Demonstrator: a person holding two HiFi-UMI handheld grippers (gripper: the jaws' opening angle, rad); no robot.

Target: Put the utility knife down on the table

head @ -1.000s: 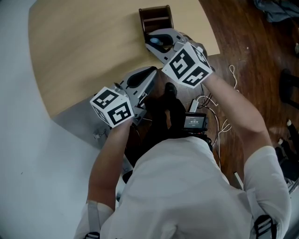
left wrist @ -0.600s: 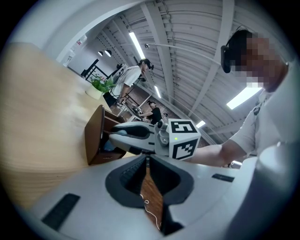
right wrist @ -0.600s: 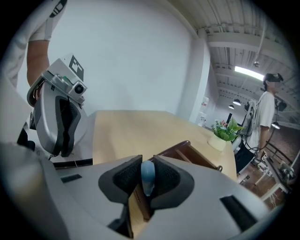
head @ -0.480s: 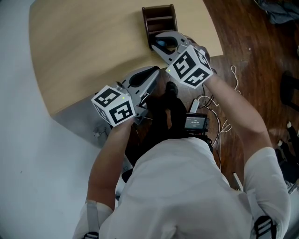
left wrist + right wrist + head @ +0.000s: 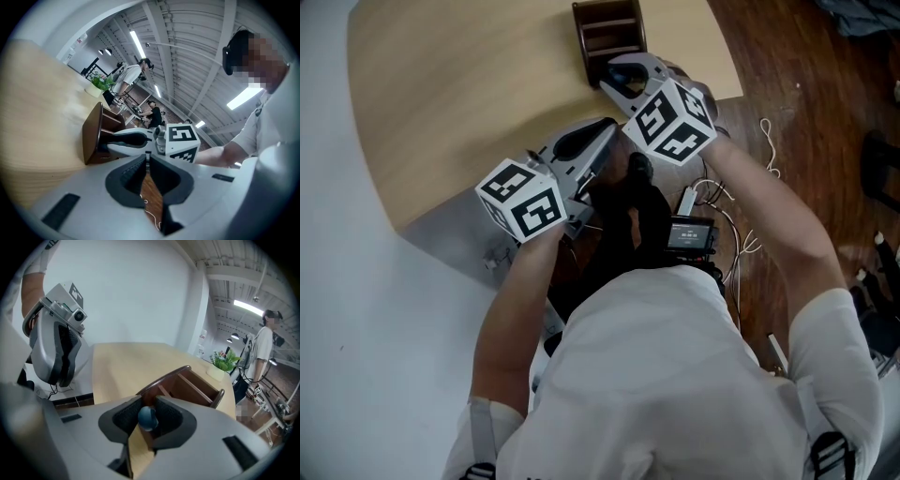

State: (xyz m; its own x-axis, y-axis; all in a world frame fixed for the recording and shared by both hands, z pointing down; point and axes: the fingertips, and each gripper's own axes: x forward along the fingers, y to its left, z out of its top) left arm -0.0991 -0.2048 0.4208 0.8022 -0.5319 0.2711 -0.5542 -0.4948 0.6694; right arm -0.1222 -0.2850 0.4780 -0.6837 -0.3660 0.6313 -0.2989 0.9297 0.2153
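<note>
My right gripper (image 5: 622, 79) is over the table's near right part, right against the near end of a dark brown wooden organizer (image 5: 607, 32). It is shut on the utility knife (image 5: 148, 418), of which only a rounded blue end shows between the pads. The knife is off the light wood table (image 5: 469, 94). My left gripper (image 5: 602, 134) hovers at the table's near edge, jaws together with nothing between them. In the left gripper view, the left gripper (image 5: 146, 164) points at the right gripper (image 5: 140, 139) and the organizer (image 5: 93, 136).
A small screen device (image 5: 689, 234) and loose cables (image 5: 750, 239) lie on the dark wooden floor by the person's body. A potted plant (image 5: 224, 363) stands at the table's far end. People stand in the background of the room.
The whole scene shifts a little in the head view. The right gripper stays at the organizer's near end with the knife in it, and the left one stays at the table's edge.
</note>
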